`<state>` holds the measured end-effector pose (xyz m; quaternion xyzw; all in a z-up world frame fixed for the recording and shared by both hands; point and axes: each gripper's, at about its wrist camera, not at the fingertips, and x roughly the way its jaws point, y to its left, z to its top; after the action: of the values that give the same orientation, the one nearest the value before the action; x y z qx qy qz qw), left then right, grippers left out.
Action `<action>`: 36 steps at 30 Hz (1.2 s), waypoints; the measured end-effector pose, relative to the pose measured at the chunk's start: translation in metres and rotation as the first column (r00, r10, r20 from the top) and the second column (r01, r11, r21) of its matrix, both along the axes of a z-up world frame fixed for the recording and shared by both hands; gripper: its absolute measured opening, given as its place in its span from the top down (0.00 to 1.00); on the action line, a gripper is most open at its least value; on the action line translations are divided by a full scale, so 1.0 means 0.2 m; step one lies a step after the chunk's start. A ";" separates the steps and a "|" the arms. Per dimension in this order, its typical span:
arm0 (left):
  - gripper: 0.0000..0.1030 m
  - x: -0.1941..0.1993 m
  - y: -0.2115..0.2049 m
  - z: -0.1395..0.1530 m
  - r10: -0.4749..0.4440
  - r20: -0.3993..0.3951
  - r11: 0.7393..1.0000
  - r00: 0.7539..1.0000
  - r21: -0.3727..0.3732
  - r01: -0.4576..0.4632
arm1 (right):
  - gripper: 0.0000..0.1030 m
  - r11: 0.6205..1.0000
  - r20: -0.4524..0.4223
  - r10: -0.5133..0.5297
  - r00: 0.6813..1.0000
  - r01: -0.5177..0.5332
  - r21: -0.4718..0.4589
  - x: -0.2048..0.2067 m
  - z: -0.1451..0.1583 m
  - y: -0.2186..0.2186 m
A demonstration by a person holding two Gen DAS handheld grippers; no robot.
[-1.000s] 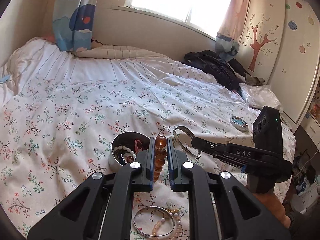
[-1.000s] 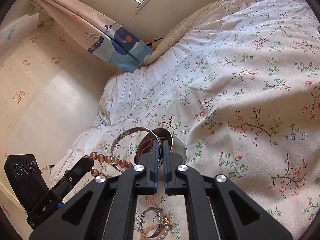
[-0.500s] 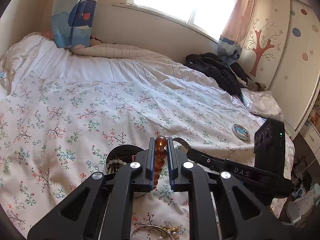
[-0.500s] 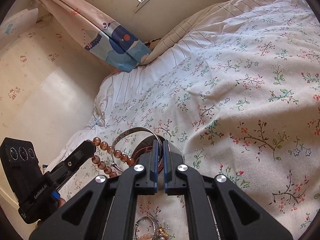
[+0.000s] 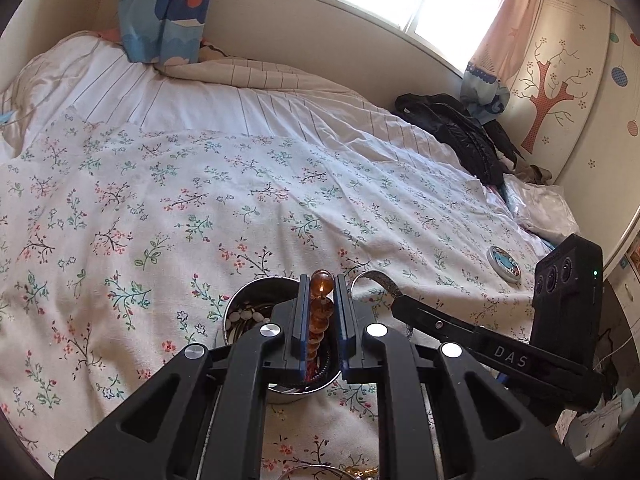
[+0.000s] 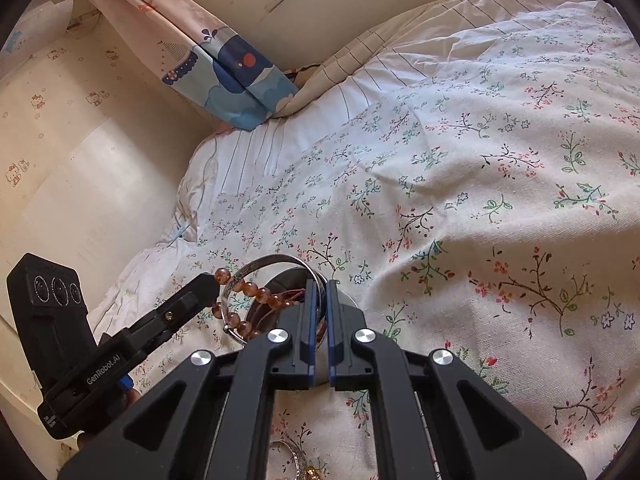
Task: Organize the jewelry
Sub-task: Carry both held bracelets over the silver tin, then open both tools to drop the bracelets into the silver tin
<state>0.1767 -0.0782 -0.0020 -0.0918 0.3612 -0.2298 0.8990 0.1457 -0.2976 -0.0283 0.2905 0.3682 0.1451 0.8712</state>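
My left gripper (image 5: 321, 284) is shut on an amber bead bracelet (image 5: 320, 312), which hangs over a round metal tin (image 5: 240, 304) holding white beads and other jewelry. In the right wrist view the same bracelet (image 6: 248, 300) dangles from the left gripper (image 6: 208, 284) above the tin (image 6: 348, 304). My right gripper (image 6: 319, 286) is shut on a silver bangle (image 6: 276, 260), held just beside the tin. The bangle also shows in the left wrist view (image 5: 380, 280), at the right gripper's tip (image 5: 400, 304).
All lies on a floral bedsheet (image 5: 200, 200). More jewelry, a silver bangle and gold piece (image 6: 300, 464), lies below the grippers. A small round lid (image 5: 505, 263) sits at the right. Black clothes (image 5: 460, 136) lie by the wardrobe.
Both grippers have moved closer over the tin. The amber bracelet now hangs above the tin's opening, and the loose jewelry has slipped toward the bottom edge of both views.
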 end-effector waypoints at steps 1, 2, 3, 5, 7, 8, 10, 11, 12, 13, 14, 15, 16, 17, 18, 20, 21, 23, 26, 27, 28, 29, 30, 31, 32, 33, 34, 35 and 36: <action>0.90 0.01 0.01 -0.01 0.010 -0.008 1.000 1.000 0.004 -0.010 | 0.95 1.000 -0.001 0.003 1.000 -0.003 -0.006 0.01 0.00 0.01; 0.90 0.01 0.01 -0.02 0.021 -0.010 1.000 1.000 0.007 -0.021 | 0.95 1.000 -0.002 0.005 1.000 -0.005 -0.014 0.01 0.00 0.02; 0.89 0.02 0.02 -0.02 0.032 -0.010 0.999 0.999 0.009 -0.032 | 0.95 1.000 -0.003 0.007 1.000 -0.007 -0.023 0.02 0.00 0.03; 0.89 0.02 0.04 -0.02 0.051 -0.008 0.999 0.999 0.010 -0.051 | 0.95 0.999 -0.005 0.012 1.000 -0.013 -0.034 0.03 0.00 0.04; 0.89 0.02 0.06 -0.02 0.066 -0.007 0.998 0.998 0.009 -0.066 | 0.95 0.999 -0.008 0.017 1.000 -0.017 -0.047 0.04 -0.01 0.06; 0.89 0.02 0.07 -0.02 0.073 -0.005 0.997 0.997 0.014 -0.073 | 0.95 0.998 -0.008 0.020 1.000 -0.021 -0.051 0.05 -0.01 0.07; 0.89 0.02 0.07 -0.01 0.083 0.000 0.996 0.997 0.018 -0.083 | 0.95 0.998 -0.009 0.026 1.000 -0.027 -0.065 0.07 -0.01 0.09; 0.89 0.02 0.08 -0.01 0.089 0.002 0.996 0.996 0.021 -0.089 | 0.95 0.997 -0.009 0.030 0.999 -0.031 -0.073 0.07 -0.01 0.10; 0.89 0.02 0.08 -0.01 0.095 0.005 0.995 0.996 0.023 -0.095 | 0.95 0.996 -0.009 0.036 0.999 -0.036 -0.079 0.08 -0.01 0.11; 0.89 0.01 0.09 -0.01 0.101 0.008 0.995 0.995 0.024 -0.101 | 0.95 0.995 -0.010 0.041 0.999 -0.041 -0.087 0.08 -0.02 0.13; 0.89 0.01 0.10 0.00 0.107 0.009 0.994 0.994 0.024 -0.107 | 0.95 0.994 -0.010 0.046 0.999 -0.047 -0.098 0.09 -0.02 0.14; 0.89 0.01 0.11 0.00 0.114 0.011 0.993 0.993 0.024 -0.114 | 0.95 0.993 -0.011 0.053 0.999 -0.054 -0.109 0.10 -0.02 0.16; 0.89 0.01 0.11 0.00 0.121 0.013 0.992 0.993 0.026 -0.121 | 0.95 0.991 -0.012 0.062 0.998 -0.063 -0.118 0.11 -0.02 0.18; 0.89 0.00 0.12 0.00 0.125 0.015 0.992 0.992 0.028 -0.125 | 0.95 0.989 -0.015 0.072 0.997 -0.073 -0.132 0.12 -0.03 0.20; 0.88 0.00 0.12 0.00 0.128 0.018 0.991 0.992 0.031 -0.129 | 0.95 0.985 -0.021 0.083 0.996 -0.086 -0.148 0.13 -0.03 0.22; 0.84 0.00 0.12 0.01 0.135 0.026 0.990 0.991 0.042 -0.136 | 0.94 0.979 -0.036 0.094 0.995 -0.099 -0.177 0.15 -0.05 0.26; 0.82 -0.01 0.12 0.01 0.135 0.028 0.989 0.990 0.049 -0.136 | 0.92 0.977 -0.040 0.101 0.994 -0.106 -0.184 0.15 -0.06 0.28; 0.80 -0.01 0.11 0.01 0.134 0.036 0.989 0.990 0.062 -0.136 | 0.88 0.973 -0.031 0.102 0.994 -0.107 -0.206 0.15 -0.05 0.29; 0.78 -0.02 0.10 0.01 0.129 0.048 0.988 0.991 0.082 -0.132 | 0.85 0.973 -0.022 0.097 0.995 -0.099 -0.208 0.14 -0.04 0.29; 0.77 -0.03 0.09 0.01 0.129 0.051 0.987 0.990 0.087 -0.133 | 0.84 0.973 -0.021 0.095 0.995 -0.097 -0.209 0.14 -0.04 0.28; 0.75 -0.03 0.09 0.01 0.128 0.052 0.987 0.990 0.091 -0.132 | 0.84 0.973 -0.021 0.094 0.995 -0.097 -0.210 0.14 -0.04 0.28; 0.75 -0.04 0.08 0.01 0.128 0.054 0.986 0.990 0.096 -0.133 | 0.83 0.973 -0.021 0.094 0.995 -0.096 -0.209 0.14 -0.04 0.28; 0.74 -0.04 0.08 0.01 0.128 0.056 0.986 0.990 0.104 -0.134 | 0.82 0.973 -0.021 0.095 0.995 -0.097 -0.210 0.14 -0.03 0.28; 0.72 -0.04 0.08 0.01 0.129 0.059 0.985 0.990 0.112 -0.135 | 0.81 0.973 -0.020 0.095 0.995 -0.097 -0.211 0.14 -0.03 0.28; 0.71 -0.05 0.07 0.00 0.128 0.064 0.984 0.990 0.120 -0.135 | 0.81 0.972 -0.019 0.095 0.995 -0.097 -0.213 0.14 -0.03 0.28; 0.69 -0.05 0.07 0.01 0.128 0.070 0.982 0.989 0.128 -0.136 | 0.80 0.972 -0.018 0.095 0.995 -0.096 -0.216 0.14 -0.03 0.28; 0.67 -0.06 0.06 0.01 0.127 0.077 0.981 0.989 0.137 -0.137 | 0.78 0.971 -0.017 0.094 0.995 -0.096 -0.218 0.14 -0.03 0.28; 0.66 -0.06 0.05 0.01 0.126 0.083 0.980 0.989 0.144 -0.137 | 0.77 0.971 -0.017 0.093 0.996 -0.095 -0.220 0.14 -0.03 0.28; 0.63 -0.06 0.05 0.01 0.124 0.088 0.979 0.988 0.150 -0.136 | 0.75 0.971 -0.018 0.091 0.996 -0.093 -0.221 0.13 -0.03 0.28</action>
<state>0.1639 -0.0681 -0.0002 -0.0358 0.3358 -0.1449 0.9300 0.1725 -0.2424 -0.0345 0.1746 0.3984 0.1422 0.8891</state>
